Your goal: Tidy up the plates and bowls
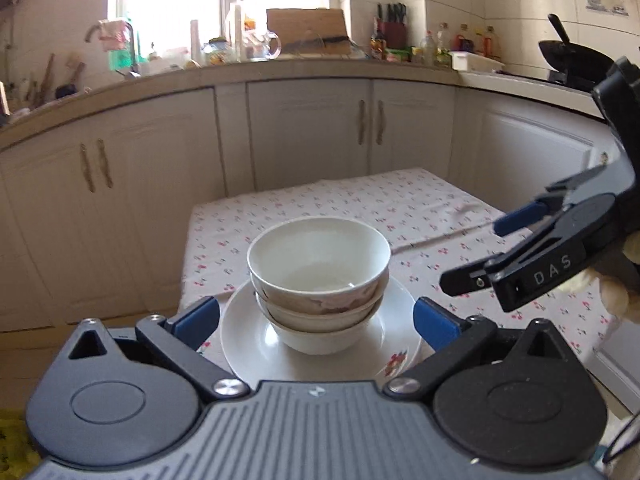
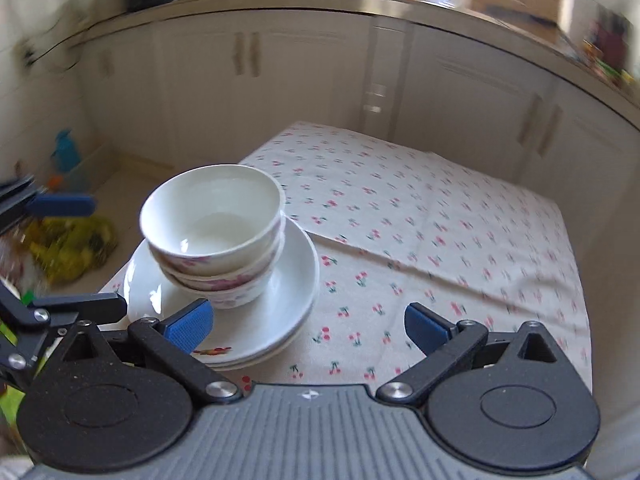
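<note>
Three nested white bowls (image 1: 318,280) with faded floral bands sit on stacked white plates (image 1: 248,344) near the front left of the cherry-print tablecloth (image 1: 400,208). My left gripper (image 1: 318,320) stands open just short of the stack, its blue pads either side and touching nothing. In the right wrist view the bowls (image 2: 212,220) and plates (image 2: 296,280) lie ahead to the left. My right gripper (image 2: 308,324) is open over the cloth (image 2: 400,220), its left pad close to the plate rim. Each gripper shows in the other's view: right gripper (image 1: 488,248), left gripper (image 2: 76,254).
White kitchen cabinets (image 1: 304,128) curve behind the table under a cluttered counter with a knife block (image 1: 394,24) and a wok (image 1: 572,60). A yellow bag (image 2: 76,248) and a blue object (image 2: 66,154) lie on the floor left of the table.
</note>
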Motion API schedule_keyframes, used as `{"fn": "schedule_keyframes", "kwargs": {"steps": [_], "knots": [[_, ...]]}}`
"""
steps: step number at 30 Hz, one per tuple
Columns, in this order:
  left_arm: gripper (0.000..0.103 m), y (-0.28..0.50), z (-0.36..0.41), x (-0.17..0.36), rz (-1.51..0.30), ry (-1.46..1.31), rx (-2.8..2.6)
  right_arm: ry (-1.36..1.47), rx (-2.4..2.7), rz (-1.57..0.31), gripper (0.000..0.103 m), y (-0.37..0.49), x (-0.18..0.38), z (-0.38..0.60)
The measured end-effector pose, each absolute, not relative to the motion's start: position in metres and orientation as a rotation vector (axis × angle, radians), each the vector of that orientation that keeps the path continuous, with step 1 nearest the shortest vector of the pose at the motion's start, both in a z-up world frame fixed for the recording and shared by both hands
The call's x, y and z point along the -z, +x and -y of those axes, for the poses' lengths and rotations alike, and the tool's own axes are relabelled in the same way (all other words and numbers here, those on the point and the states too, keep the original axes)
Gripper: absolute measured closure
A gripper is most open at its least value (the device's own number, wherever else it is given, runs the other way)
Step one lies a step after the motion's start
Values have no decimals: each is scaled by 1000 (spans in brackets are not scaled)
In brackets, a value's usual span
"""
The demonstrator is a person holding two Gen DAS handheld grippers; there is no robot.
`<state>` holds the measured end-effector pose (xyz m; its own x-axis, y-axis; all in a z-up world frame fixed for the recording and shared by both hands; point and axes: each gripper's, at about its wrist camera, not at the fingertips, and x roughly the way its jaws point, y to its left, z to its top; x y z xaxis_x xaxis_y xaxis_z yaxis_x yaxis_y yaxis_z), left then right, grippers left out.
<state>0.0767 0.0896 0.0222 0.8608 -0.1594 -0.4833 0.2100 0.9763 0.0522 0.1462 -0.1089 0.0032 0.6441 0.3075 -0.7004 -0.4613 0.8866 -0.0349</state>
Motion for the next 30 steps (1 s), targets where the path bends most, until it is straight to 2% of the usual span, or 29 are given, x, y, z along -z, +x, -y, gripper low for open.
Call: {"fn": "schedule_keyframes", "kwargs": {"steps": [9,16,30], "knots": [[1,29,-57,-36,-565,-1,48,-192,-260,-669,0,73,-14,144],[1,-5,-40,-48,-527,-9,44,-163,-256,-587,0,27,-30,158],[1,-20,-37,-56,-498,-33,12,-155,-235,-538,0,8,-38,159]]}}
